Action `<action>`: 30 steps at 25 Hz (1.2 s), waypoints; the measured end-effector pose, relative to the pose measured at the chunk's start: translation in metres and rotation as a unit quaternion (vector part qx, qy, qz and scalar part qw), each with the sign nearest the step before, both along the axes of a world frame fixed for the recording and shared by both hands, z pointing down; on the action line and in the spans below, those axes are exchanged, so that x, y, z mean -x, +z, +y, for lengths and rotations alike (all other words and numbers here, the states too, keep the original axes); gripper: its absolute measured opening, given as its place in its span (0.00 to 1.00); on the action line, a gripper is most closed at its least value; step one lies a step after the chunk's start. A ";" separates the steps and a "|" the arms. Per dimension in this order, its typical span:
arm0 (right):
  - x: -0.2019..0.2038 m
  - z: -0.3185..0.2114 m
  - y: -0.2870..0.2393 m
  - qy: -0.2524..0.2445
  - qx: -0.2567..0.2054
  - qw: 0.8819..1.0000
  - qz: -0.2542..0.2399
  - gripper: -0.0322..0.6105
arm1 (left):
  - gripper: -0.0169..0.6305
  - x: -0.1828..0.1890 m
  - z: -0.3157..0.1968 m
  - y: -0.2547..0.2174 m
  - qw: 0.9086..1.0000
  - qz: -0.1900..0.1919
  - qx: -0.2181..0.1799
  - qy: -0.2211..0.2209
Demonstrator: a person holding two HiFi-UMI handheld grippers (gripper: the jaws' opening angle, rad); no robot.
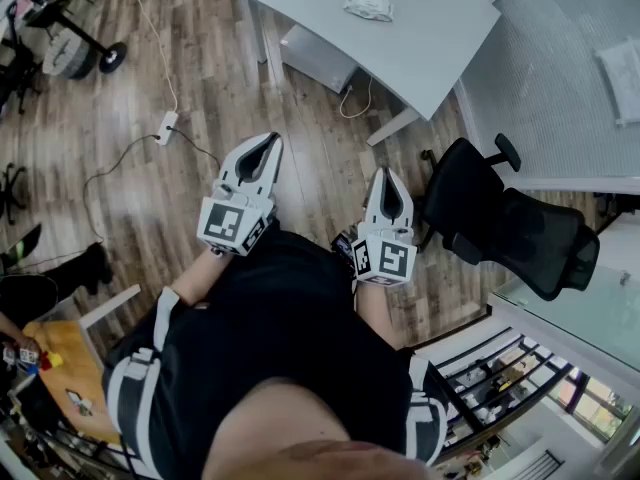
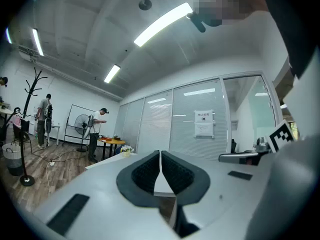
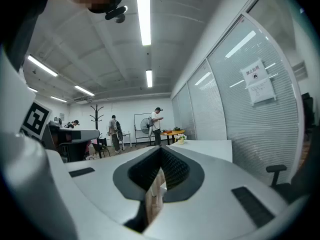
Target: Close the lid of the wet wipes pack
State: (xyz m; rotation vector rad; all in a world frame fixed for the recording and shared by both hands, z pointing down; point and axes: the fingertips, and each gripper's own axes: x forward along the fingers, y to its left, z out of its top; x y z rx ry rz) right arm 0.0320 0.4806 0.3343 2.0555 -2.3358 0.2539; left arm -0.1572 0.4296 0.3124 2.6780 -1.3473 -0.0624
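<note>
A small white pack, probably the wet wipes pack (image 1: 367,5), lies on a pale grey table (image 1: 420,48) at the top of the head view; its lid cannot be made out from here. Both grippers are held close to the person's body, over the wooden floor and well short of the table. My left gripper (image 1: 271,141) points level, and its dark pads (image 2: 150,171) meet with nothing between them. My right gripper (image 1: 386,174) also has its jaws together and empty, as the right gripper view (image 3: 160,150) shows. The pack appears in neither gripper view.
A black office chair (image 1: 510,230) stands right of the grippers, beside a glass partition (image 1: 590,308). A power strip with cables (image 1: 167,126) lies on the floor to the left. An orange table (image 1: 62,368) is at the lower left. Several people (image 3: 156,125) stand far off by a fan.
</note>
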 end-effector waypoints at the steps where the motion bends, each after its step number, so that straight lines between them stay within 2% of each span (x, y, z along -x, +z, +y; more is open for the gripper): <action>1: 0.001 -0.001 0.000 -0.001 -0.001 1.000 0.001 0.08 | 0.07 0.001 -0.001 0.001 1.000 0.000 0.001 -0.001; 12: 0.012 -0.006 0.003 0.001 0.002 1.000 0.001 0.08 | 0.07 0.011 -0.006 0.006 1.000 0.001 0.014 0.000; 17: 0.012 -0.013 -0.003 0.013 -0.020 1.000 -0.017 0.09 | 0.07 0.015 -0.013 0.007 1.000 0.005 0.016 0.003; 19: 0.016 -0.018 -0.003 0.011 -0.019 1.000 -0.016 0.18 | 0.07 0.019 -0.018 0.007 1.000 0.002 0.021 0.003; 22: 0.026 -0.028 -0.001 0.013 -0.015 1.000 -0.015 0.26 | 0.07 0.028 -0.027 0.007 1.000 0.011 0.015 0.014; 26: 0.043 -0.051 0.002 0.024 -0.011 1.000 -0.016 0.28 | 0.07 0.050 -0.052 0.008 1.000 0.005 0.023 0.013; 30: 0.066 -0.077 0.008 0.037 0.001 0.999 -0.009 0.27 | 0.07 0.071 -0.077 0.017 0.999 0.010 0.030 0.030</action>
